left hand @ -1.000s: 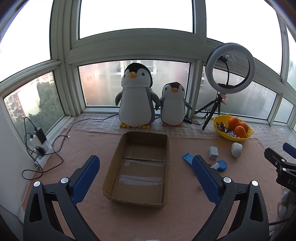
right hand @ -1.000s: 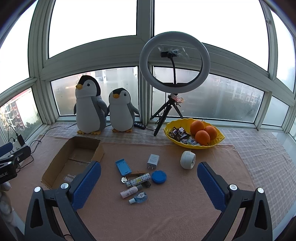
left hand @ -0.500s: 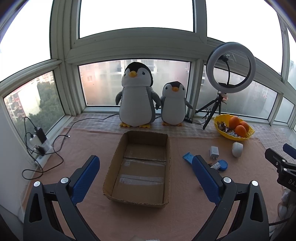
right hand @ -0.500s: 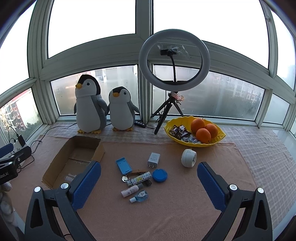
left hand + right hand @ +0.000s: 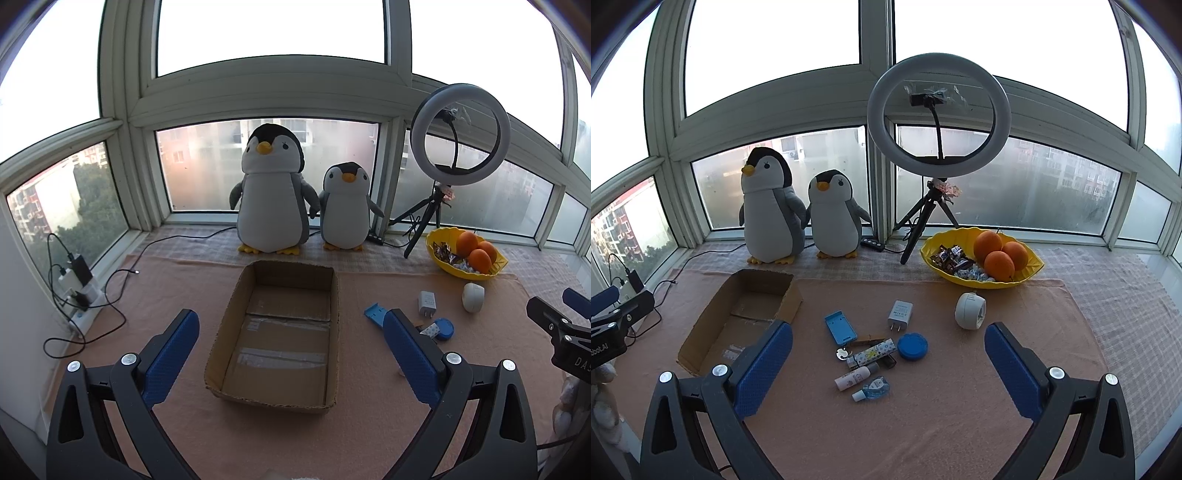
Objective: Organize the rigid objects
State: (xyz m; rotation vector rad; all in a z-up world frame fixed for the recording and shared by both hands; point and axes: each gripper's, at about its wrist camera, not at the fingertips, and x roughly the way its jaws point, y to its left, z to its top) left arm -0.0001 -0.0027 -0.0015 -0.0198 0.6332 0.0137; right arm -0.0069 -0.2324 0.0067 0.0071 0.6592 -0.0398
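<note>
At the far left a power strip with cables lies by the window. The left claw hangs wide open over the surface and holds nothing; between its blue fingers sits the open box, with nothing inside that I can see. Behind the box two penguins stand at the window, the big one left of the small one.

Right of the box, the small things lie together on the surface, apart from the box: a blue case, a white charger, a blue round lid, a patterned tube, a white bottle and a small clear bottle. The tube and the bottles are just beside each other. A white round device stands further right, near a yellow bowl with oranges and candies. A ring light on a tripod stands behind the bowl.

The right claw is also wide open and empty, above the small things, not touching them.
</note>
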